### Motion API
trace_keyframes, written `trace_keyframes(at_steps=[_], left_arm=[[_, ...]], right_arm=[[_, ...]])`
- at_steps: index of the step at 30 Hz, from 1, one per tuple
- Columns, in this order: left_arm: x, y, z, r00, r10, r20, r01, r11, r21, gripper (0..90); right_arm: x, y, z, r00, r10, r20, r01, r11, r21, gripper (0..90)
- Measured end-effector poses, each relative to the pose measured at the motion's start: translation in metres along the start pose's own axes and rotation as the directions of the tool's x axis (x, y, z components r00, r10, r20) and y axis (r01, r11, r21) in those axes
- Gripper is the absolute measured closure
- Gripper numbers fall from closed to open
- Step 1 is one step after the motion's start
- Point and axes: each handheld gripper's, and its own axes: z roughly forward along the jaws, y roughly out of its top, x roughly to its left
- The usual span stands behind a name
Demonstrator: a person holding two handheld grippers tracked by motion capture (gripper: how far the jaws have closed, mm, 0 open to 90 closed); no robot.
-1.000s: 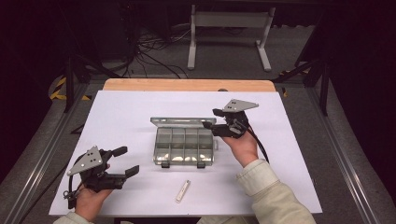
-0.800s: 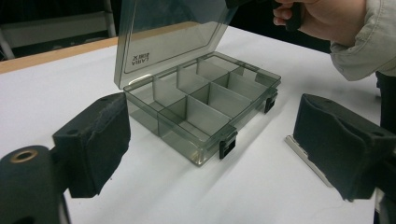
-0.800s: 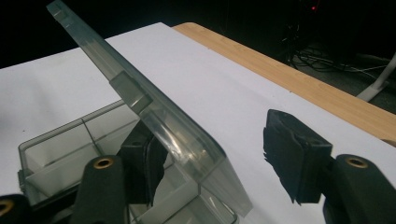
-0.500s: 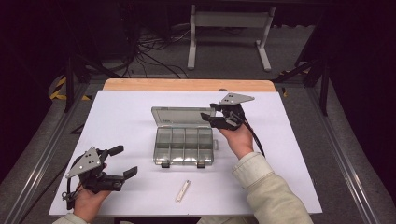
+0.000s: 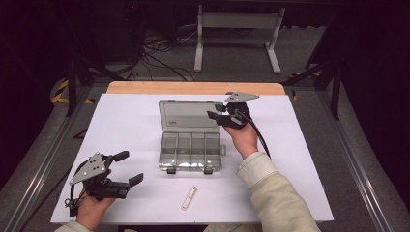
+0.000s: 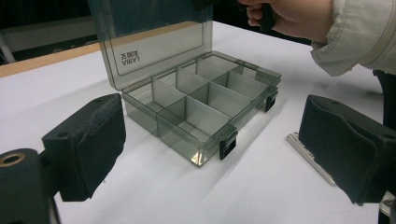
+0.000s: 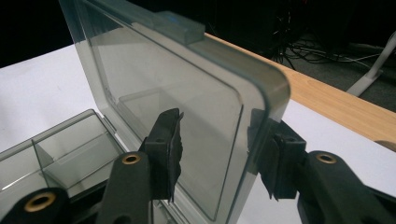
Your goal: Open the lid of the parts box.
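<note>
Smoky grey transparent plastic is forming the one compartment box (image 5: 191, 151), which is sitting near the middle of the white table sheet (image 5: 125, 121), its long axis running across the table. Its two black latches (image 5: 170, 170) are facing the person's side, and its hinge is lying on the far side. The clear hinged lid (image 5: 188, 114) is standing open, roughly upright and leaning back, its free edge pointing up. Eight compartments are showing, in two rows of four.

One small pale flat strip (image 5: 189, 197) is lying on the sheet just in front of the box, pointing roughly towards it.

The right gripper (image 5: 218, 112) is reaching in at the lid's right edge, its hand (image 5: 244, 137) stretched forward over the sheet. In the right gripper view its jaws are straddling that edge and have just been closing, one on each face of the lid; whether the pads (image 7: 168, 149) are touching it I cannot tell.

The left gripper (image 5: 128, 166) is resting low at the near left corner, well apart from the box, aiming level towards it, with jaws spread wide and nothing between them.
</note>
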Motion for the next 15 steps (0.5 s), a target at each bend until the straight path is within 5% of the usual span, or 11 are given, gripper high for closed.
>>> trace_keyframes(at_steps=[8, 15], left_arm=[[0.001, 0.0, 0.001, 1.0, 0.008, -0.003, -0.008, 1.0, 0.004, 8.4], [0.002, 0.0, 0.001, 0.9998, 0.021, 0.001, -0.021, 0.9997, 0.015, 8.5]], right_arm=[[-0.004, -0.001, 0.008, 0.9998, 0.018, 0.003, -0.018, 1.0, 0.013, 52.8], [-0.004, -0.002, 0.016, 0.9997, 0.022, 0.009, -0.022, 1.0, 0.015, 42.4]])
